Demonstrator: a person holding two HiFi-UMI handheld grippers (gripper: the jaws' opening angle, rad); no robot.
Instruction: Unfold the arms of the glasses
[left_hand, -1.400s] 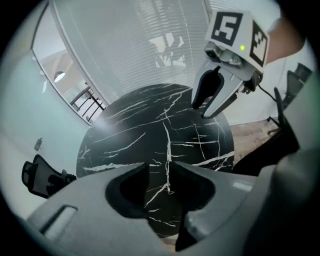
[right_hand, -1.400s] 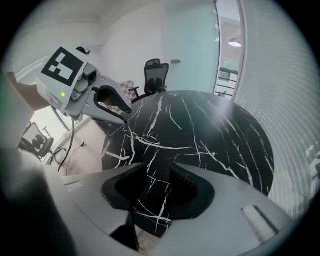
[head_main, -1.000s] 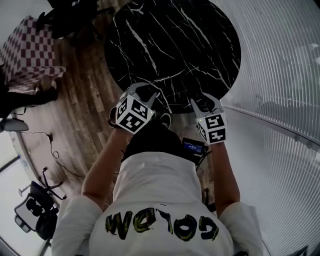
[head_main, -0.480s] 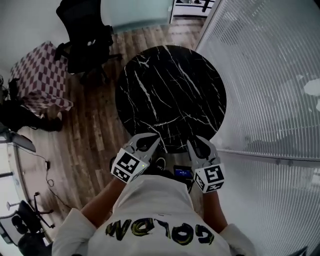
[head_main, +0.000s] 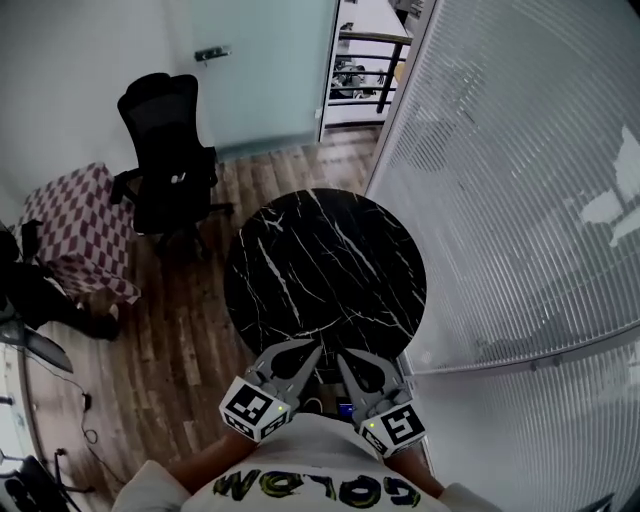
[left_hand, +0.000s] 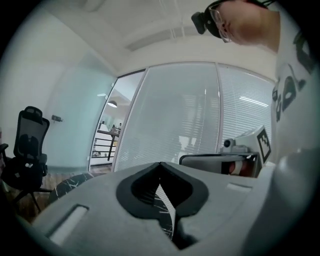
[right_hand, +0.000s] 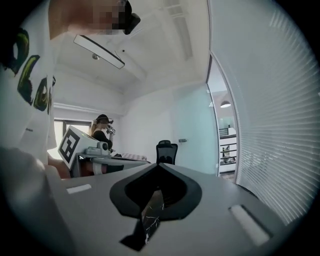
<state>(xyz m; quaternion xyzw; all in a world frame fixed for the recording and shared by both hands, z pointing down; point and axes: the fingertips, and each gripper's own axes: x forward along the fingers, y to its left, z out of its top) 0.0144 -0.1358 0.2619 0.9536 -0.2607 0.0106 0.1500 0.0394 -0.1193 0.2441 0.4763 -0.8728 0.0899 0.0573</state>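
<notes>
While both claws were down at the table's near edge a second ago, they're now up and tucked close to the body at 6 o'clock in the head view, which takes in way more of the room.

The left gripper (head_main: 316, 347) is fully closed, with nothing between its jaws. The right gripper (head_main: 341, 356) has just been closing and is pressed together too, also empty. Both point toward 12 o'clock, tips lining up with the near rim of the round black marble table with white veins (head_main: 320, 260).

As for the glasses, no view shows them, so I can't say where they are.

Around the table, a black office chair (head_main: 165, 150) stands at 10 o'clock. A red-and-white checkered cloth (head_main: 80, 230) is at 9. A ribbed glass wall (head_main: 500, 200) runs from 1 to 4, and there's wood plank floor (head_main: 190, 330) underneath.
</notes>
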